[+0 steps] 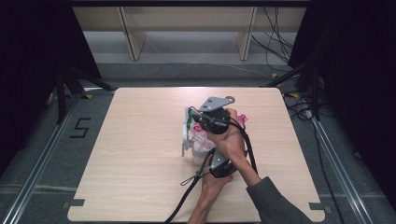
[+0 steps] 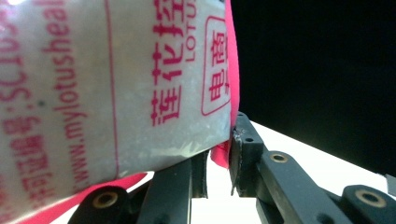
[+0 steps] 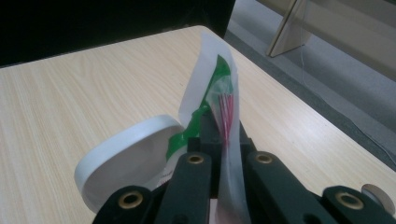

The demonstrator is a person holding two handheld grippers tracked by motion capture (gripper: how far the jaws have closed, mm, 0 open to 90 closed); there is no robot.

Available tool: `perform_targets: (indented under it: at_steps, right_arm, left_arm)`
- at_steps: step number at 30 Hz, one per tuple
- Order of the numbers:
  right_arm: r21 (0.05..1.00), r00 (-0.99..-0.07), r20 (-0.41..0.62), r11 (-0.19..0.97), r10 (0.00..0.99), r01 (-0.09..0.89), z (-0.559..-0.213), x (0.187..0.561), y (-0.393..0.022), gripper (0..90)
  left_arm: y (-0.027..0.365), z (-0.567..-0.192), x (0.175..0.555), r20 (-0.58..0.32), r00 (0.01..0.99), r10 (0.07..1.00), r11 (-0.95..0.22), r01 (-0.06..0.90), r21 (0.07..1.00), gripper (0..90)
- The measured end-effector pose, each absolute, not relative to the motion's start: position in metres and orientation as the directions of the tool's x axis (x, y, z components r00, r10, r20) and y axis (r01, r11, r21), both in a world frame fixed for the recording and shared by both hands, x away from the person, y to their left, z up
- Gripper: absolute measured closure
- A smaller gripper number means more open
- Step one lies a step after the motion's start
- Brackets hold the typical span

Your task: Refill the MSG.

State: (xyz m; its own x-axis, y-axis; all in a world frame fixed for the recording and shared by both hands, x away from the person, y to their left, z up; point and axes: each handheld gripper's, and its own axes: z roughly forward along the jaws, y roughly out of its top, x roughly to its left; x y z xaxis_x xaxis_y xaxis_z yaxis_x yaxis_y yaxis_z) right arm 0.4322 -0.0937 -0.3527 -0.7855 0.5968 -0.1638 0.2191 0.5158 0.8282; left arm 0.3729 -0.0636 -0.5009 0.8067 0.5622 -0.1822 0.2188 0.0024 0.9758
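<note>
Plastic bag (image 2: 112, 88): translucent white film printed in pink-red characters, held up over the middle of the pale wooden table (image 1: 140, 186); in the high view it is largely covered by the hands and grippers.
Left gripper (image 2: 219, 158): a pink bottom corner of the bag is pinched between its jaws — the pads are pressed on the film; the left pad is half hidden behind the bag.
Right gripper (image 3: 224, 140): jaws pressed together on a thin upright flap of the bag, with green and pink print seen through it.
White round object (image 3: 126, 163): seen just beside the right jaws, partly cut off by them — what it is cannot be told.
Bag contents: not made out.
Print: cropped at the frame edges, only partly readable.
</note>
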Motion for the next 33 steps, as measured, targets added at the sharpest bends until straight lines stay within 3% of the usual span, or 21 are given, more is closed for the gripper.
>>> perform_targets:
  at_steps: [3, 13, 18, 20, 23, 33]
  right_arm:
    - [0.835, -0.776, -0.191, 0.515, 0.601, 0.194, -0.3525, 0.4333, -0.0942, 90.0]
    - [0.819, -0.773, -0.156, 0.518, 0.615, 0.247, -0.3526, 0.4320, -0.0913, 90.0]
    - [0.835, -0.768, -0.156, 0.498, 0.622, 0.233, -0.3518, 0.4332, -0.0932, 90.0]
    - [0.825, -0.773, -0.205, 0.531, 0.600, 0.193, -0.3525, 0.4353, -0.0929, 90.0]
    - [0.830, -0.771, -0.151, 0.503, 0.618, 0.240, -0.3514, 0.4332, -0.0934, 90.0]
    - [0.830, -0.767, -0.168, 0.509, 0.620, 0.230, -0.3528, 0.4335, -0.0910, 90.0]
  left_arm:
    - [-0.0639, -0.5009, 0.3731, -0.184, 0.807, 0.561, 0.005, 0.219, 0.976, 78.6]
    - [-0.0671, -0.5001, 0.3730, -0.210, 0.803, 0.558, 0.038, 0.228, 0.973, 78.5]
    - [-0.0652, -0.5001, 0.3745, -0.195, 0.809, 0.555, 0.011, 0.227, 0.974, 78.7]
    - [-0.0654, -0.5003, 0.3747, -0.192, 0.811, 0.553, 0.008, 0.225, 0.974, 78.6]
    - [-0.0649, -0.4996, 0.3753, -0.186, 0.808, 0.559, 0.007, 0.220, 0.976, 78.7]
    - [-0.0667, -0.5002, 0.3746, -0.207, 0.805, 0.555, 0.028, 0.231, 0.973, 78.7]
